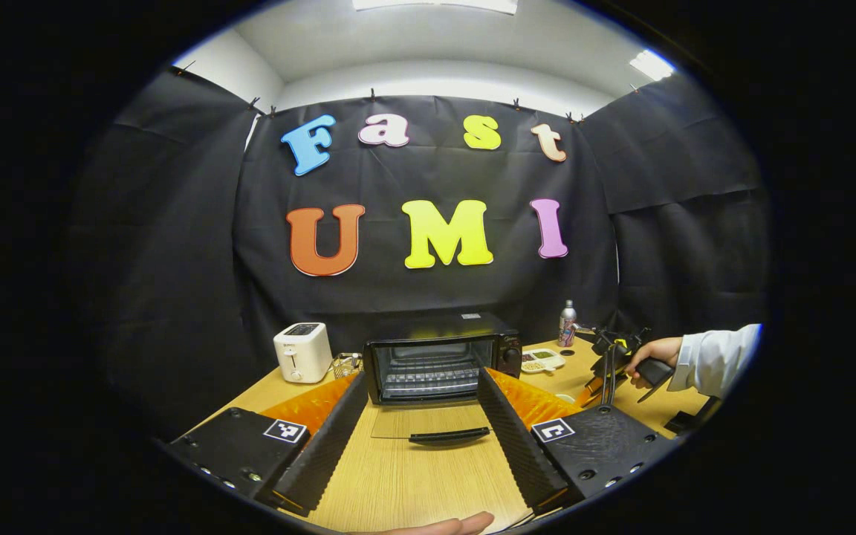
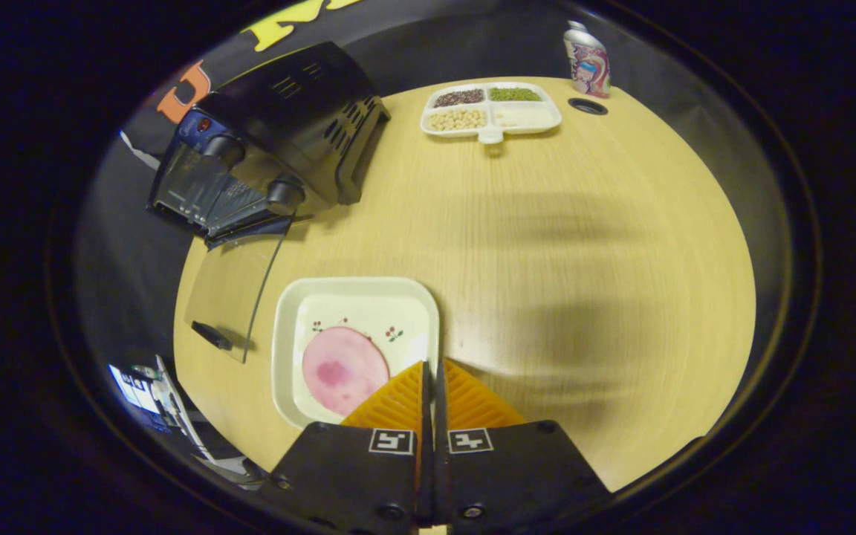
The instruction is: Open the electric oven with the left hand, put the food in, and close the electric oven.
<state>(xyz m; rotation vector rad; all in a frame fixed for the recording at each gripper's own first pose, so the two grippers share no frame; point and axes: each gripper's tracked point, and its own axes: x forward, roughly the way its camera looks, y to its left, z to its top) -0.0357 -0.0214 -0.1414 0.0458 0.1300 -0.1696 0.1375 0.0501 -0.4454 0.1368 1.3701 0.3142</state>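
The black electric oven (image 1: 439, 357) stands at the back of the wooden table with its glass door (image 1: 428, 423) folded down flat and its rack bare. My left gripper (image 1: 422, 375) is open in front of it, with a finger on each side of the door handle (image 1: 449, 437) and nothing between them. In the right gripper view the oven (image 2: 302, 96) is at the upper left. A pink round slice of ham (image 2: 345, 370) lies on a white square plate (image 2: 357, 286). My right gripper (image 2: 432, 365) is shut, its tips over the plate's near right rim. A white-sleeved hand holds that right gripper (image 1: 614, 357).
A white toaster (image 1: 302, 352) stands left of the oven. A divided tray of beans (image 2: 490, 111) and a metal bottle (image 2: 588, 59) sit at the far side of the table, with a small dark disc (image 2: 588, 106) beside them. A hand (image 1: 443, 526) shows at the near edge.
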